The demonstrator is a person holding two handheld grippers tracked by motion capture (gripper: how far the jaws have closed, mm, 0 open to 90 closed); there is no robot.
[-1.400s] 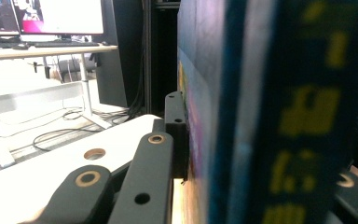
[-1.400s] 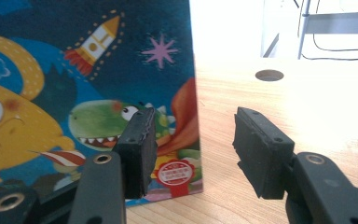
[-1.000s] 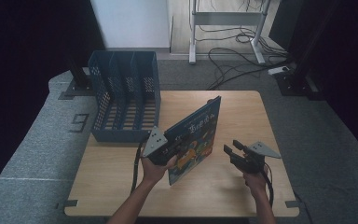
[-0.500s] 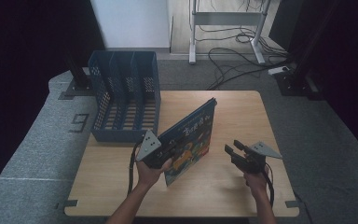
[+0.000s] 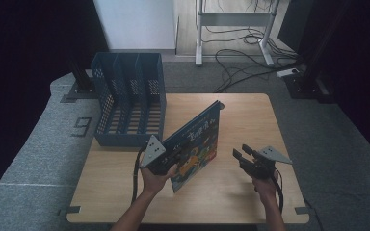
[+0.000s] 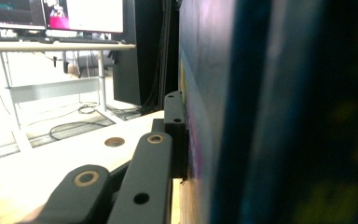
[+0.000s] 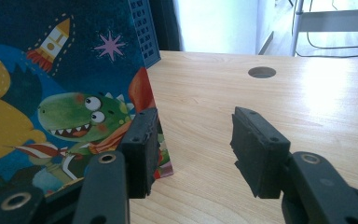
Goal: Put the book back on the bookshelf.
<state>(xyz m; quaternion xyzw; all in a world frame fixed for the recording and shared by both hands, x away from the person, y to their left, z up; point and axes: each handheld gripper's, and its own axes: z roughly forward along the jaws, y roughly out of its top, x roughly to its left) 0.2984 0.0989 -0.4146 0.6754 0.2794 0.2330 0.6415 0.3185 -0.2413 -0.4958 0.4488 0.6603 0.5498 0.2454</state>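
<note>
The left gripper (image 5: 172,156) is clamped on the near edge of the dark-blue picture book (image 5: 197,139), tilted on the wooden surface (image 5: 250,115); its long axis runs near-left to far-right, the blue slotted file rack (image 5: 130,98) just left; the right gripper (image 5: 243,156), jaws apart and empty, waits right of the book.

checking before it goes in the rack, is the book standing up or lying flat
Standing on edge, tilted. The book has its bottom corner on the table, and the left gripper is shut on its cover.
</note>
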